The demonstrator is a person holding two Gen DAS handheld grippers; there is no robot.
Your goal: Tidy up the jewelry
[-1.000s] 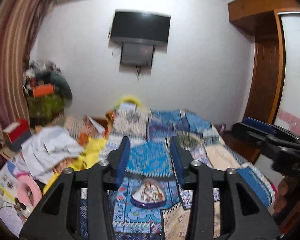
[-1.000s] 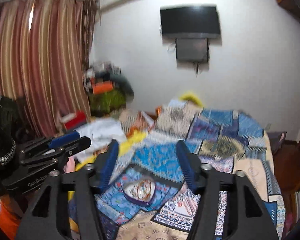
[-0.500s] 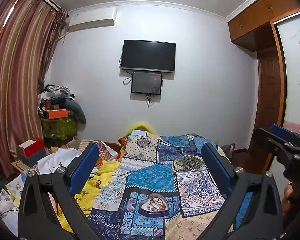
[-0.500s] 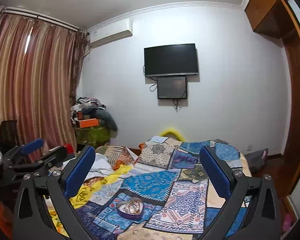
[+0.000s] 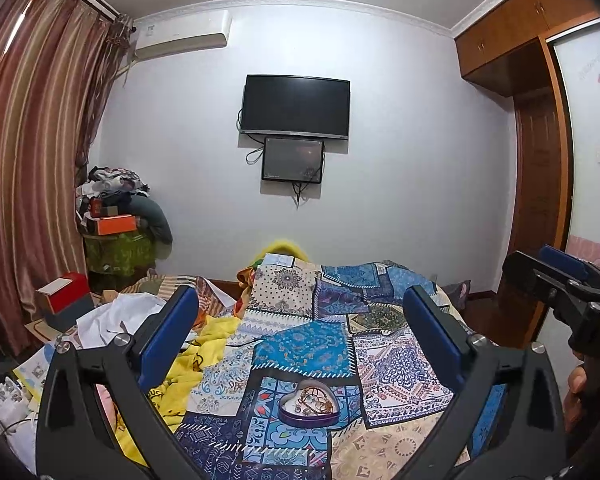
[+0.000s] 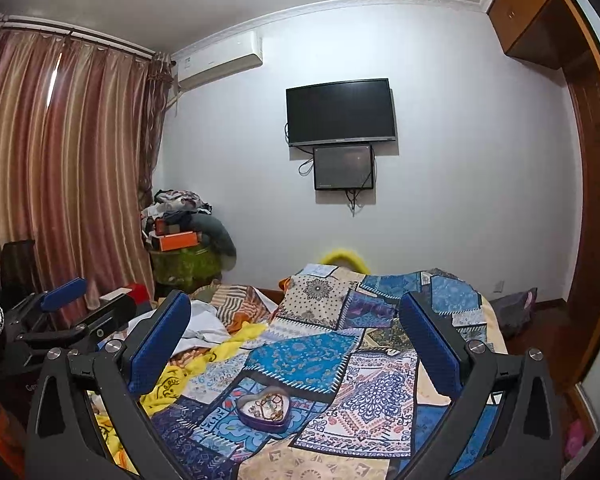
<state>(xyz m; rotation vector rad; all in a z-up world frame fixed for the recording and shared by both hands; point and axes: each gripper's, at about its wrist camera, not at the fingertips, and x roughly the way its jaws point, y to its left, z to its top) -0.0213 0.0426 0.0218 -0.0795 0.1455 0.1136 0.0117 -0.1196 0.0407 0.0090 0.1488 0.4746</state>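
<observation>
A purple heart-shaped tin [image 5: 309, 404] with a tangle of gold jewelry inside sits on the patchwork bedspread [image 5: 300, 348]; it also shows in the right wrist view [image 6: 265, 406]. My left gripper [image 5: 300, 344] is wide open and empty, held above and short of the tin. My right gripper [image 6: 296, 344] is also wide open and empty, above the tin. The right gripper shows at the right edge of the left wrist view [image 5: 560, 280]; the left gripper shows at the left edge of the right wrist view [image 6: 72, 312].
Yellow cloth [image 5: 188, 364], white clothes [image 5: 112, 320] and a red-and-white box [image 5: 62, 296] lie left of the bedspread. A clutter pile [image 5: 116, 216] stands in the corner by striped curtains [image 5: 28, 160]. A TV [image 5: 295, 106] hangs on the far wall; a wooden wardrobe [image 5: 540, 160] stands at right.
Both grippers have opened wide from a narrow gap. Both views have tilted up and steadied, so the tin sits lower in frame.
</observation>
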